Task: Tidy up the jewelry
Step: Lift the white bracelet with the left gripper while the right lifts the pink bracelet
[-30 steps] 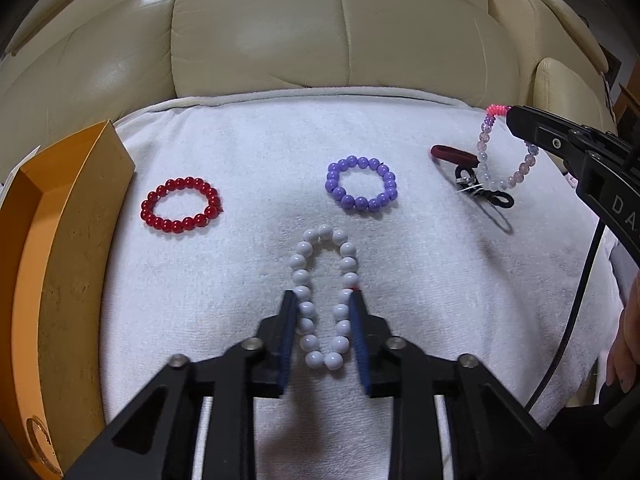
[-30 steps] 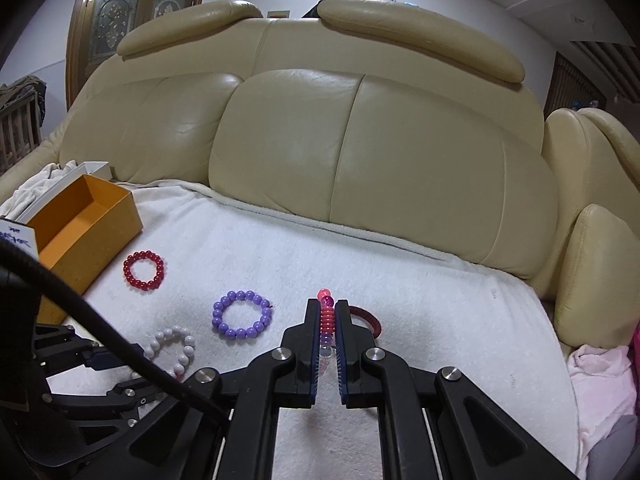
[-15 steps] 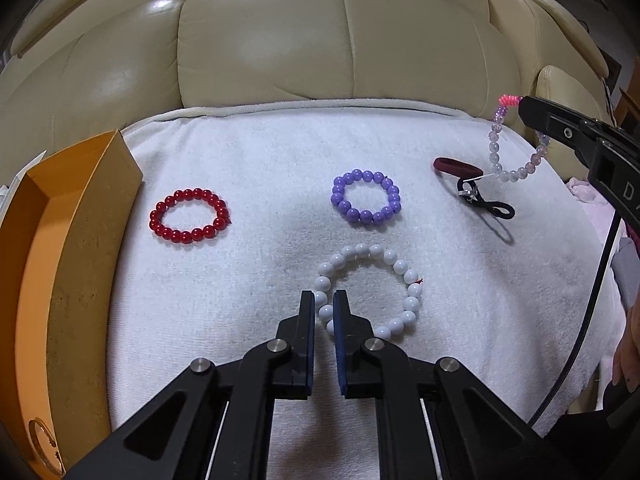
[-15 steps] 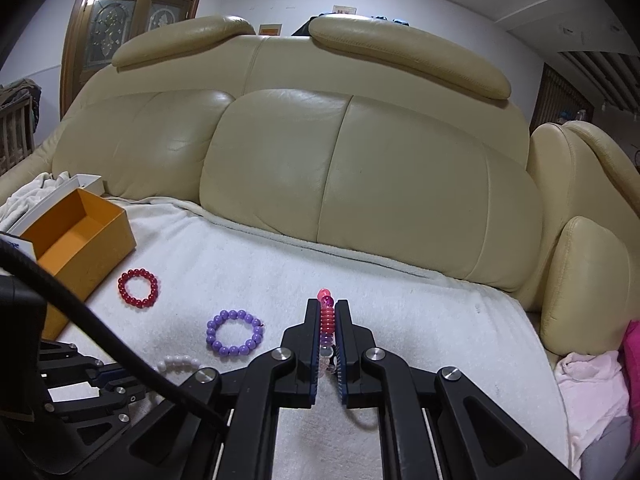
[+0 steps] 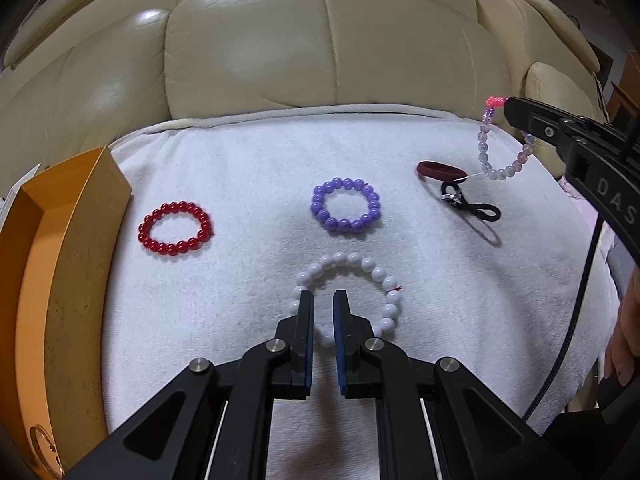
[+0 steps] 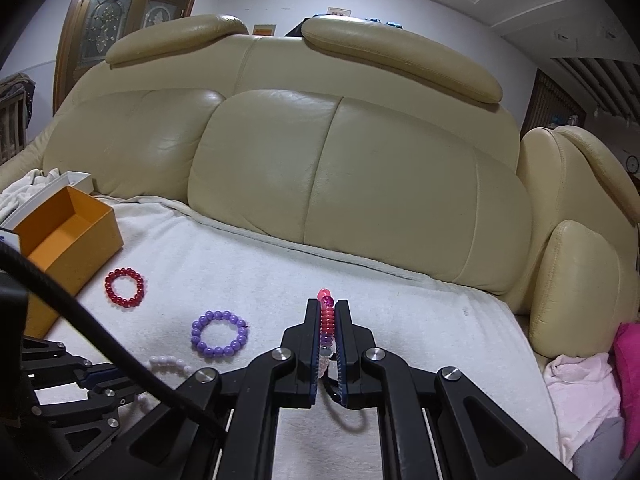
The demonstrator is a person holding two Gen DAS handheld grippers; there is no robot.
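Note:
My left gripper (image 5: 323,294) is shut low over the near-left arc of a white bead bracelet (image 5: 360,262), which lies round on the white towel (image 5: 240,168). The frames do not show whether a bead is pinched. My right gripper (image 6: 327,304) is shut on a pastel pink-and-lilac bead bracelet (image 6: 326,320). In the left wrist view that bracelet (image 5: 486,148) hangs from the right gripper (image 5: 510,106) above the towel's right side. A red bracelet (image 5: 174,228) and a purple bracelet (image 5: 346,210) lie flat farther back. An open orange box (image 5: 72,240) stands at the left.
A dark red hair tie (image 5: 438,170) and a black cord with a small silver charm (image 5: 472,206) lie under the hanging bracelet. The cream sofa back (image 6: 320,160) rises behind. Pink cloth (image 6: 580,380) lies at the right, where a hand (image 5: 624,340) and a black cable (image 5: 576,300) show.
The left jaws, which squeezed the white bracelet into a long loop, have closed and the bracelet has sprung back round. The right gripper has tipped up slightly, still holding the pastel bracelet.

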